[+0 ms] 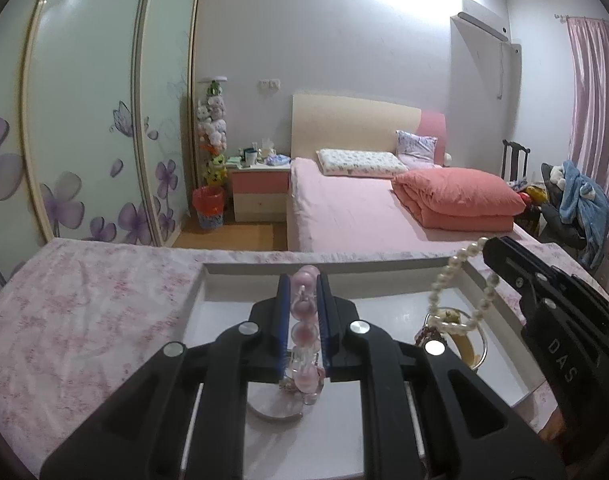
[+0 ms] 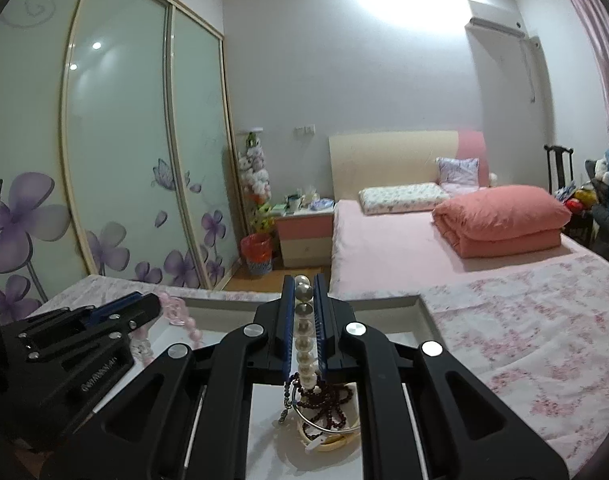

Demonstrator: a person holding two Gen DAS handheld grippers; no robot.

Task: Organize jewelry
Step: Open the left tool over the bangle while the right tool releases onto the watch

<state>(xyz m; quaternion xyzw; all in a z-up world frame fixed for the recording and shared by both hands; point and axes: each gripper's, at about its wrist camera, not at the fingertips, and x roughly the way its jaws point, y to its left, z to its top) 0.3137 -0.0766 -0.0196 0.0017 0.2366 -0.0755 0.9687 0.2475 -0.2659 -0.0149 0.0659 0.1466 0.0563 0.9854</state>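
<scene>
Dangling above a white tray (image 1: 208,292), two bracelets are held just over its floor, one in each gripper. A pink bead bracelet (image 1: 304,332) is pinched narrowly between the blue pads of the left gripper (image 1: 304,284), its beads stacked in a line running along the fingers, its lower loop hanging toward the tray. A pearl bracelet (image 2: 305,344) is clamped in the same manner by the right gripper (image 2: 304,284), the strand lying lengthwise between the closed pads and looping down from them.

The relation that matters is judged to be vertical: the tray lies directly under and slightly ahead of both tools, so each strand would be lowered rather than carried sideways. The right gripper is the nearer to a small heap already in the tray, where a dark red bead strand (image 2: 328,404), a thin metal bangle (image 2: 324,428) and a cream bangle (image 2: 328,444) are bunched directly below the pearls. The left gripper is over the emptier left side, beside a pale ring (image 1: 272,412) on the tray floor.

The tray rests on a pink floral cloth (image 1: 84,308). The tray's near edge is cut off by the gripper bodies, and whether either strand touches the floor cannot be told. No compartments can be made out.
</scene>
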